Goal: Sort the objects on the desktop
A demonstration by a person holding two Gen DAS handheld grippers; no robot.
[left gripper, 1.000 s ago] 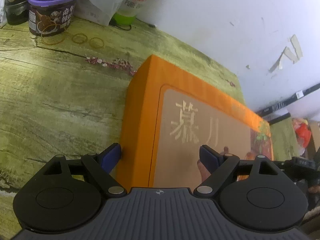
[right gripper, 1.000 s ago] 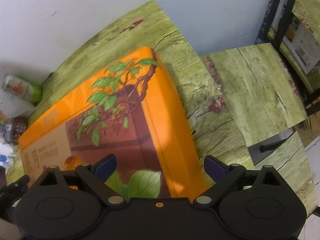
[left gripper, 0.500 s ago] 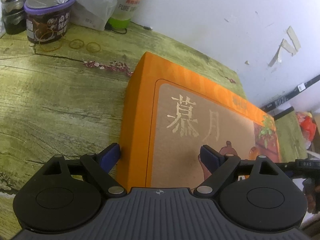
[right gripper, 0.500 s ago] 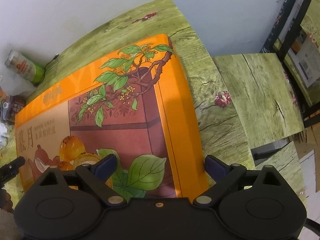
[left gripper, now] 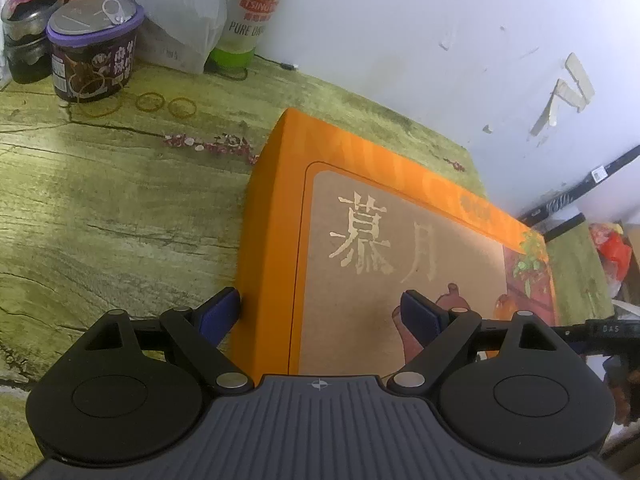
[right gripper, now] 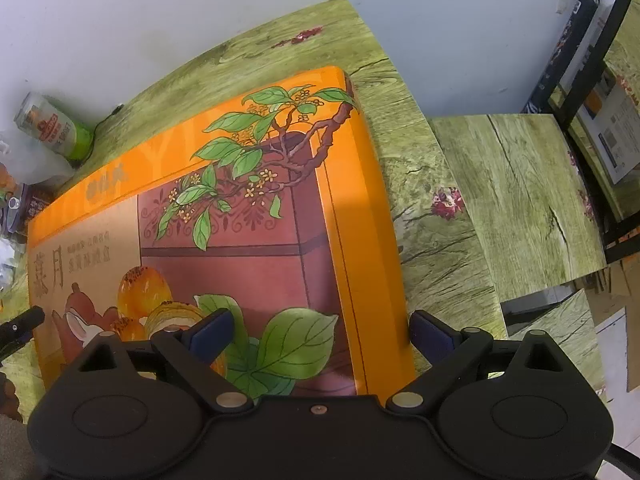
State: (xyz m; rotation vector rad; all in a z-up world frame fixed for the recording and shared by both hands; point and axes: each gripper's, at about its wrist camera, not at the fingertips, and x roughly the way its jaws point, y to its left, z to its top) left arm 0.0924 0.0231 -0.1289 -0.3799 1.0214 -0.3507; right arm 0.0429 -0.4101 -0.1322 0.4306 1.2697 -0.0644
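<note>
Flat orange cardboard gift box (left gripper: 400, 240) on green wood-grain bench (left gripper: 100, 208). Left gripper (left gripper: 320, 312) jaws spread, straddling box's left edge; right gripper (right gripper: 320, 328) jaws spread, straddling right edge. Bare bench beyond both edges.

Count, both wrist views together.

Orange gift box (left gripper: 276, 240): 1, flat on the table (left gripper: 100, 208).

Grippers: 2. Left gripper (left gripper: 320, 316) and right gripper (right gripper: 320, 332), two blue pads each, 4 pads in all.

Rubber bands (left gripper: 150, 101): 3 loops, at 11 o'clock from the box; one large, two small.

Purple-lidded tub (left gripper: 94, 56): 1, at 11 o'clock.

Dark mug (left gripper: 28, 40): 1, just left of the tub.

Plastic bag (left gripper: 176, 20): 1.

Green-based bottle (left gripper: 248, 20): 1, at 12 o'clock, against the wall.

Tape scraps on the wall (left gripper: 568, 96): 2 visible strips.

Lower side table (right gripper: 520, 200): 1, at 3 o'clock in the right view.
</note>
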